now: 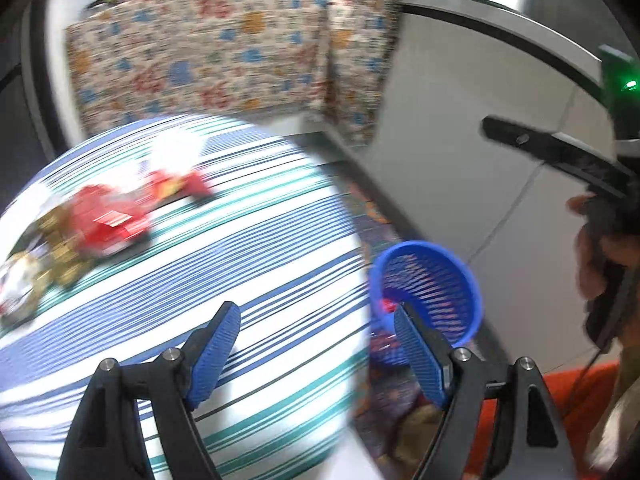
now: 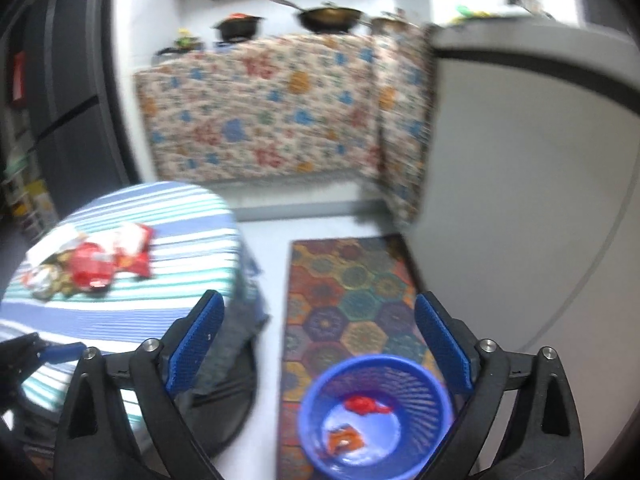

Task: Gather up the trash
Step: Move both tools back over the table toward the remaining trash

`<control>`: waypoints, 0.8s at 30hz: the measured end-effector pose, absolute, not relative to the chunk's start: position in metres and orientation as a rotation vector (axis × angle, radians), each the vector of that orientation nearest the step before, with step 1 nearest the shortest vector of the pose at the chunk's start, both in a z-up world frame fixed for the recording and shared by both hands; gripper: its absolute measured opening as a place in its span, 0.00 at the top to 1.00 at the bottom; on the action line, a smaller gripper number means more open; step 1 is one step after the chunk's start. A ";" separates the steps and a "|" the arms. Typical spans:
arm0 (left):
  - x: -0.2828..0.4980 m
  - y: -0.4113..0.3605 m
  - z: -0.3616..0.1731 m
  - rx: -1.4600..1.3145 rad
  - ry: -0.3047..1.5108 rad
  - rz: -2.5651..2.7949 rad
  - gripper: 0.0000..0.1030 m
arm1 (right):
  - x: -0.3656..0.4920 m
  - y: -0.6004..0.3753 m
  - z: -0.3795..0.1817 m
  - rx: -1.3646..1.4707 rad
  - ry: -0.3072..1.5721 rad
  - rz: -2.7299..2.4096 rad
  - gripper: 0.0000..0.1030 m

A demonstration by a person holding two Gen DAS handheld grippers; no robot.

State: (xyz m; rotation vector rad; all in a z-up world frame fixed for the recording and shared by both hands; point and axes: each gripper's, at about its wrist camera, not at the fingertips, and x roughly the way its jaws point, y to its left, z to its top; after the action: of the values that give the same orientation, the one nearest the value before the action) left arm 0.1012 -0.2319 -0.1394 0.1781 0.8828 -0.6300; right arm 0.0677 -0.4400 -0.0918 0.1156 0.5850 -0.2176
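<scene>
Red snack wrappers (image 1: pixel 110 220) and gold crumpled wrappers (image 1: pixel 60 248) lie in a pile on the round striped table (image 1: pixel 240 280); the pile also shows in the right wrist view (image 2: pixel 100 260). A blue mesh bin (image 2: pixel 374 412) stands on the floor mat and holds a red wrapper (image 2: pixel 362 404) and an orange one (image 2: pixel 344 440). My left gripper (image 1: pixel 316 344) is open and empty above the table's right edge, beside the bin (image 1: pixel 432 292). My right gripper (image 2: pixel 320 344) is open and empty just above the bin.
A patterned hexagon mat (image 2: pixel 352 300) lies under the bin. A counter draped in floral cloth (image 2: pixel 272 108) carries pots at the back. A white appliance (image 2: pixel 540 200) stands at the right. The table's dark base (image 2: pixel 236 400) sits left of the mat.
</scene>
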 end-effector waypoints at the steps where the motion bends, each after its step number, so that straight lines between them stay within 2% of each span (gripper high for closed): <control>1: 0.103 -0.212 -0.142 0.174 0.889 -0.594 0.21 | 0.072 -0.423 -0.090 0.098 0.578 -0.193 0.04; 5: 0.113 -0.154 -0.154 0.155 0.911 -0.472 0.21 | 0.092 -0.349 -0.098 0.034 0.597 -0.072 0.04; 12: 0.131 -0.076 -0.171 0.118 0.936 -0.315 0.21 | 0.137 -0.247 -0.145 0.007 0.749 0.140 0.06; 18: 0.144 -0.041 -0.178 0.109 0.926 -0.243 0.21 | 0.172 -0.219 -0.180 0.002 0.859 0.191 0.12; 24: 0.153 -0.020 -0.179 0.116 0.903 -0.206 0.18 | 0.193 -0.192 -0.194 -0.016 0.903 0.217 0.12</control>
State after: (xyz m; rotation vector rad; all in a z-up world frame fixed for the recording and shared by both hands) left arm 0.1532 -0.0203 -0.1788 0.1156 0.9027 -0.2064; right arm 0.1932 -0.1924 -0.1936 -0.0164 0.9030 0.2170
